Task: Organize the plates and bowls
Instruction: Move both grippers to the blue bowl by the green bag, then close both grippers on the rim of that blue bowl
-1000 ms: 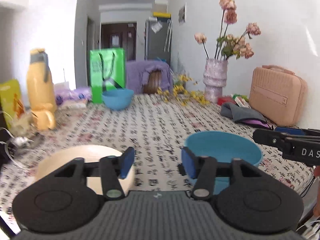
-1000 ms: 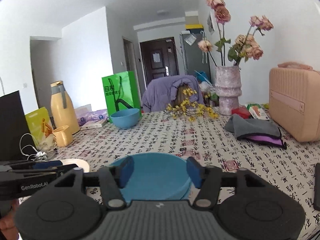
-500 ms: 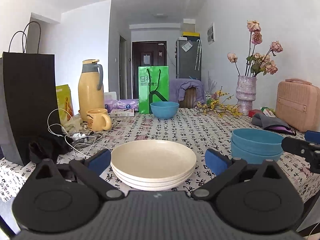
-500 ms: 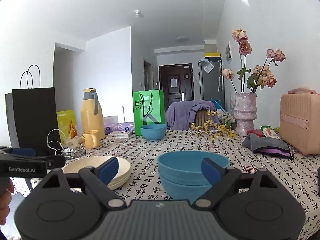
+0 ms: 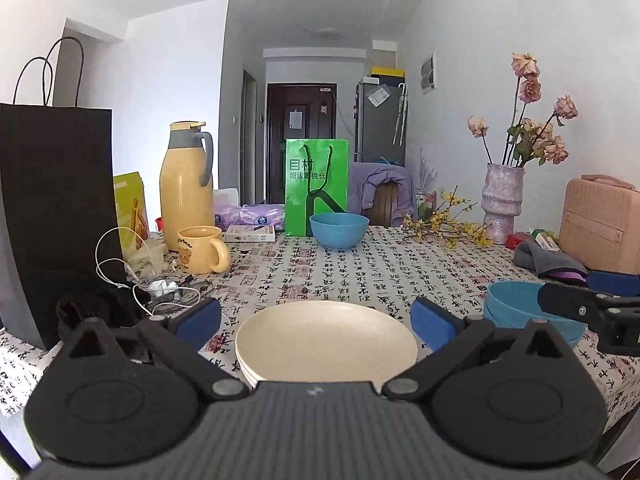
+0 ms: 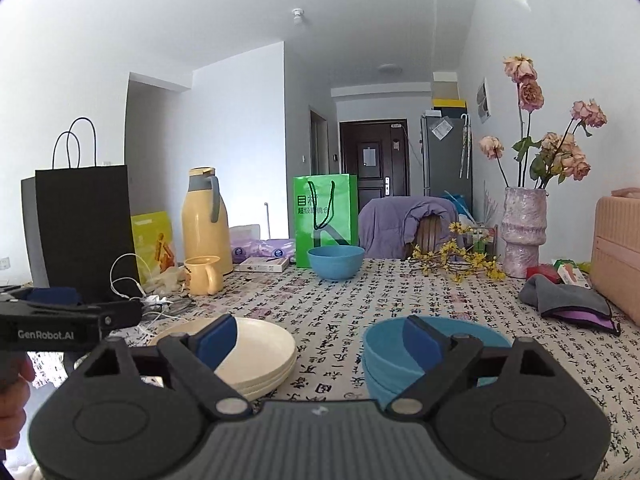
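I hold my left gripper (image 5: 316, 320) spread wide, empty, above the table's (image 5: 400, 272) near edge, facing a stack of cream plates (image 5: 326, 346). My right gripper (image 6: 316, 342) is also spread and empty; a stack of blue bowls (image 6: 400, 360) sits just right of the plates. One more blue bowl (image 5: 339, 230) stands near the far edge, before a green bag (image 5: 316, 186).

Yellow thermos (image 5: 186, 178) and mug (image 5: 202, 249) at ten o'clock on the table (image 5: 380, 268). Green bag (image 5: 316, 186) at twelve. Vase (image 5: 502, 202) and pink case (image 5: 598, 224) toward two.
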